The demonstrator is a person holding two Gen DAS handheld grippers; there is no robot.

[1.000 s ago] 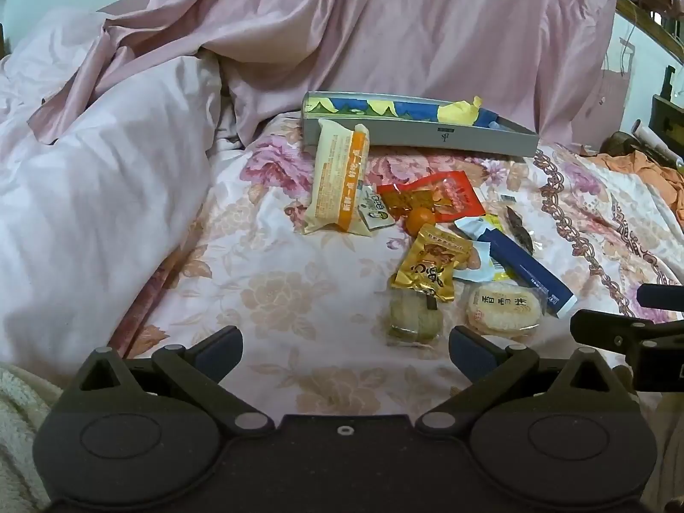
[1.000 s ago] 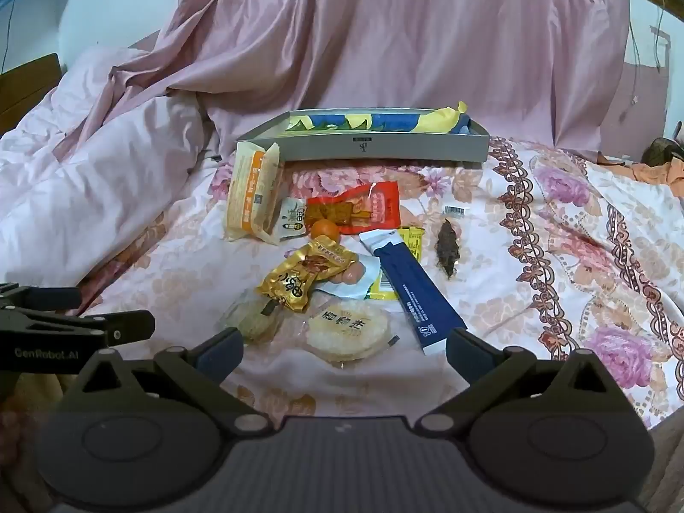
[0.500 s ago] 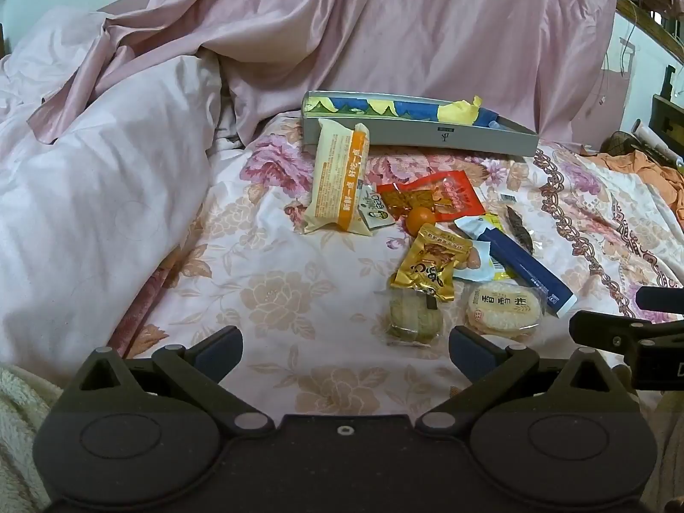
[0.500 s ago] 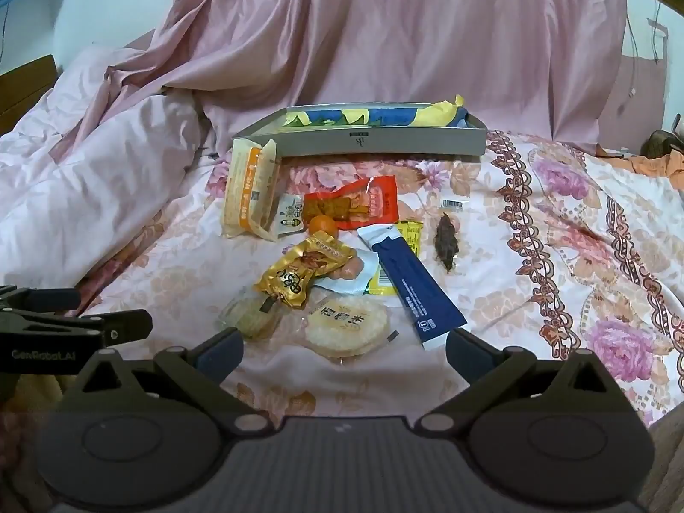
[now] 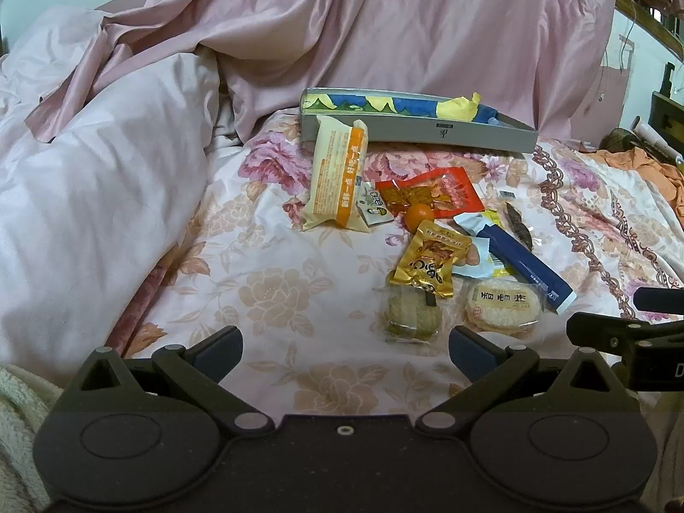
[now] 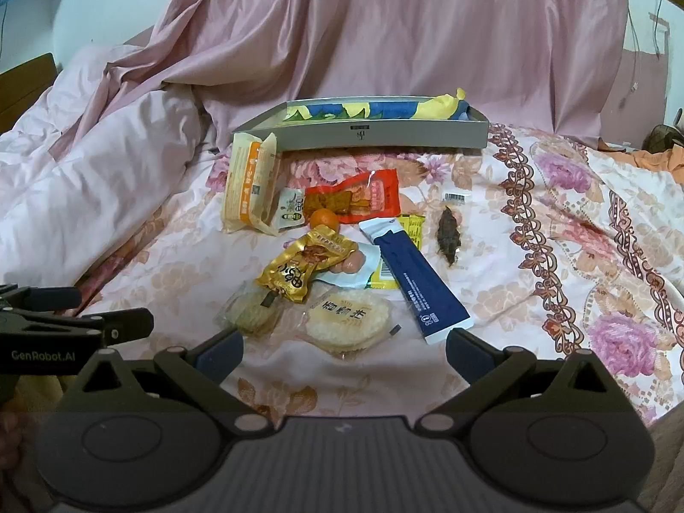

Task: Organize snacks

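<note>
So the right gripper (image 6: 344, 352) has crept forward a bit over the last second: the snack pile sits lower and closer in its view than before, and the rice cracker (image 6: 347, 320) now lies just ahead of its spread, empty fingers. The left gripper (image 5: 345, 352) hasn't really budged; it's also wide open with nothing in it, hovering over bare floral sheet (image 5: 265, 282) with the green cookie (image 5: 412, 314) just off its right finger. My guess is the right one is lining up for a first pick, since nothing's been grabbed yet.

All the loose snacks are still on the bed, near the grey tray (image 6: 363, 137) but not in it. The tray already holds something blue and yellow.

Readable stuff: "GenRobot.AI" on the left gripper's side in the right view. The cracker, gold pack (image 6: 305, 269) and orange-striped bag (image 6: 248, 179) have Chinese print I can't read. The blue stick (image 6: 421, 286) has tiny text, too small.
</note>
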